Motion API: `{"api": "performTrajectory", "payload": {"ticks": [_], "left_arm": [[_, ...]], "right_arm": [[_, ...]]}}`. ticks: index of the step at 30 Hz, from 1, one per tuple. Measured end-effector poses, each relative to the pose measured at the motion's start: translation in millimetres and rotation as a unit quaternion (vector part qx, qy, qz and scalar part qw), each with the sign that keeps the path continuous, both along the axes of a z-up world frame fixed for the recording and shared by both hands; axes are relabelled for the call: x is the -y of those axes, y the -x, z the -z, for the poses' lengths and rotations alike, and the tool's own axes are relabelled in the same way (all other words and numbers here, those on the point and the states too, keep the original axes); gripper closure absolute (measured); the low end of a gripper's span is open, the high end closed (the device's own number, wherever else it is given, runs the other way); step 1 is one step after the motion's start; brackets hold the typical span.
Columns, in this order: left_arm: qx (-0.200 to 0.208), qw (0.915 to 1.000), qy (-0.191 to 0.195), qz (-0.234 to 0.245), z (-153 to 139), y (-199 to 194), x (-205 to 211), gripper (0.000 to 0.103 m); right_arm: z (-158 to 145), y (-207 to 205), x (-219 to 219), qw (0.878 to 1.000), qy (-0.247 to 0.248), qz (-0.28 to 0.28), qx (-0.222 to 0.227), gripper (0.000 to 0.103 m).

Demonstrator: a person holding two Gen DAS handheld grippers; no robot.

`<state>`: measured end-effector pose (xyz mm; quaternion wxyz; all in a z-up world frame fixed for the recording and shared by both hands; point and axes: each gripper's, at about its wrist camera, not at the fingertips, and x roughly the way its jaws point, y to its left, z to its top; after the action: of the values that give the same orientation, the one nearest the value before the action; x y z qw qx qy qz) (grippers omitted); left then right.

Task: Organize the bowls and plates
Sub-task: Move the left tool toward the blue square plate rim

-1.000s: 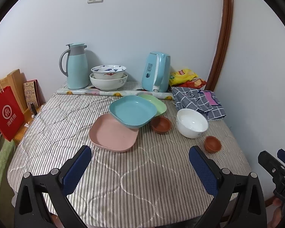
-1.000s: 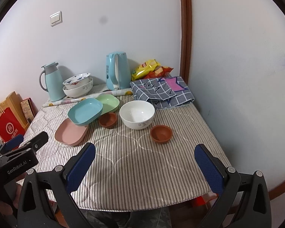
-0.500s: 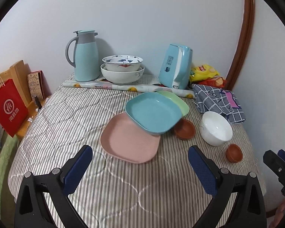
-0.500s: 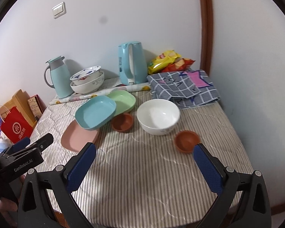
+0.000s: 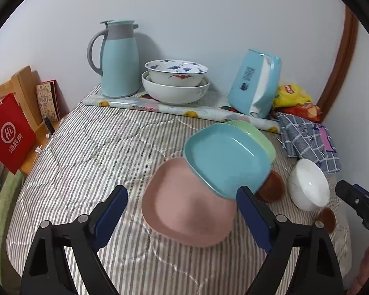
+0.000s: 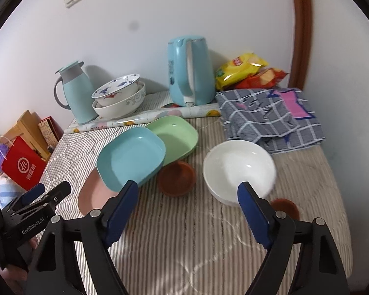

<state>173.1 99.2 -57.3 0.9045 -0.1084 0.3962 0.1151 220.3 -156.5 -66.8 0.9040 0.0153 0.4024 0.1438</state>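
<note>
A pink plate lies on the striped table, with a blue plate resting tilted on its far edge and on a green plate behind. To the right are a brown saucer, a white bowl and a second small brown saucer. My left gripper is open and empty, just above the near side of the pink plate. My right gripper is open and empty, in front of the brown saucer and white bowl.
Along the back wall stand a teal thermos, two stacked patterned bowls, a blue kettle, a rolled printed sheet, snack bags and a folded checked cloth. A red bag hangs off the left edge.
Both grippers have moved forward and down toward the dishes. The left closed in on the pink plate, the right on the white bowl and saucers. Jaws stayed open.
</note>
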Motion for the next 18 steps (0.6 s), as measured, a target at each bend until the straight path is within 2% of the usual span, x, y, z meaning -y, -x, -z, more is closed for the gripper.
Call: {"api": "performTrajectory", "payload": {"ticks": [5, 9, 14, 18], "left_arm": [[-0.014, 0.9996, 0.024, -0.002, 15.5, -25.6, -13.1, 0.023], [-0.031, 0.9994, 0.015, -0.001, 30.3, -47.5, -13.0, 0.028], [-0.042, 0.9990, 0.015, 0.009, 42.2, -70.2, -14.6, 0.035], [-0.040, 0.9990, 0.012, 0.014, 44.1, -86.3, -16.0, 0.037]], "right_arm": [[12.7, -27.2, -19.8, 1.000, 0.020, -0.017, -0.008, 0.026], [24.3, -45.4, -27.9, 0.999, 0.029, -0.023, -0.019, 0.034], [38.1, -66.9, -34.0, 0.999, 0.024, -0.025, -0.034, 0.037], [46.7, -82.8, -41.6, 0.998, 0.024, -0.028, -0.044, 0.048]]}}
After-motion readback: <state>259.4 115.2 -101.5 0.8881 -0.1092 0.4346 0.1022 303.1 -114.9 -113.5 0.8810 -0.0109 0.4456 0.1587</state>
